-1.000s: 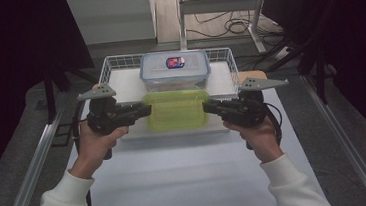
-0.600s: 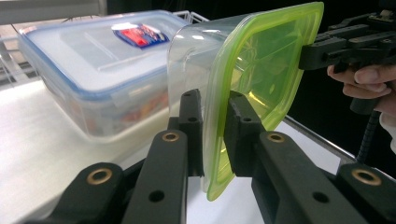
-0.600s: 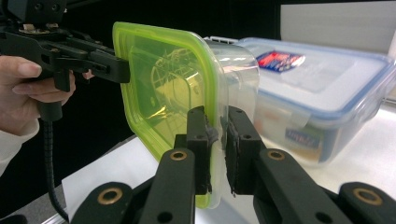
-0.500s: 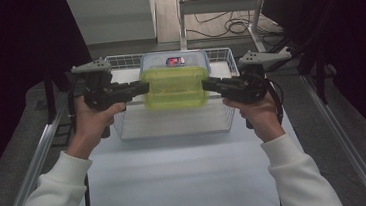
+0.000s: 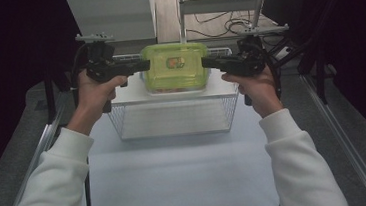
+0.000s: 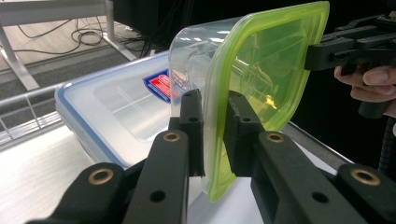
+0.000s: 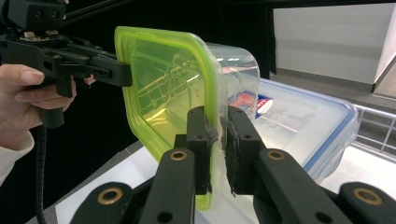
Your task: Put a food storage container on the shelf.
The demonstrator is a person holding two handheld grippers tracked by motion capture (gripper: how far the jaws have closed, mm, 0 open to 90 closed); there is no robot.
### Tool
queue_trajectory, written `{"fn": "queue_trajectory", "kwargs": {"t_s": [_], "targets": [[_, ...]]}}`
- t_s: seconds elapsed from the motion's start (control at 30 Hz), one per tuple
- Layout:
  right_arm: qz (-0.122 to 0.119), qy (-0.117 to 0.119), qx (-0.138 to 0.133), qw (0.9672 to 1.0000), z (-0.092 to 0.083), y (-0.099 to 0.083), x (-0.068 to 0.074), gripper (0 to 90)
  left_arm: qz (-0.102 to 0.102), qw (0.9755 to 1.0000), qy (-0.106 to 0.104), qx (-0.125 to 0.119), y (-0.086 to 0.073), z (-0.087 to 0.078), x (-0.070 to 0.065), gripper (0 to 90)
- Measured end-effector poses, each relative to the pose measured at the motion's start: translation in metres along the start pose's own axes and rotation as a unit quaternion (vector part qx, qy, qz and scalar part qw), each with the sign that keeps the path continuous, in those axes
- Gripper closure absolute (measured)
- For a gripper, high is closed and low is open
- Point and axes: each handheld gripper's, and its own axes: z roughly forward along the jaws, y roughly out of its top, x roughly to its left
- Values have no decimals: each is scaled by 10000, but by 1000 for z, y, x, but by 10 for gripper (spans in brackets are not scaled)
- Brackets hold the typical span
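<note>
A clear food box with a lime-green lid (image 5: 174, 68) hangs in the air above the far end of the wire basket (image 5: 122, 123). My left gripper (image 5: 143, 65) is shut on the lid's left rim, and my right gripper (image 5: 206, 62) is shut on its right rim. In the left gripper view the black pads (image 6: 193, 112) pinch the green lid edge (image 6: 261, 79); the right gripper view shows the same pinch on the green lid (image 7: 163, 88). Under and behind the held box lies a second clear box with a blue-edged lid and a red-blue label (image 6: 107, 112), also seen in the right gripper view (image 7: 299, 121).
The wire basket stands at the back of the white table (image 5: 177, 178), with its near half bare. Metal rails (image 5: 347, 144) run along both table sides. Beyond the table are a white frame (image 5: 222, 4) and cables on the floor (image 5: 215, 30).
Both grippers have lifted the green-lidded box up and carried it away from the person, from the basket's near part to above the blue-edged box. The grip on both rims is unchanged.
</note>
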Motion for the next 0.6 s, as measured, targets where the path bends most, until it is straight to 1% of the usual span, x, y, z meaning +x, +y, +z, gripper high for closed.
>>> {"fn": "queue_trajectory", "kwargs": {"t_s": [0.13,0.27,0.3,0.43,0.47,0.53,0.6], "targets": [[108,11,29,9999,5,4,-8,801,-40,10000,10,56,7,5,6,795],[236,39,50,9997,12,8,-16,801,-213,9997,-19,83,11,10,17,795],[267,39,74,9996,14,9,-18,800,-226,9997,-14,103,11,11,19,796],[381,15,197,9991,23,14,-25,797,-314,9993,83,174,13,17,27,796],[396,1,224,9990,25,14,-26,794,-362,9992,126,138,13,19,29,796],[467,-70,254,9986,29,16,-29,789,-438,9990,104,65,14,21,31,797],[555,-29,231,9982,32,18,-34,788,-505,9987,87,54,15,22,34,796]]}}
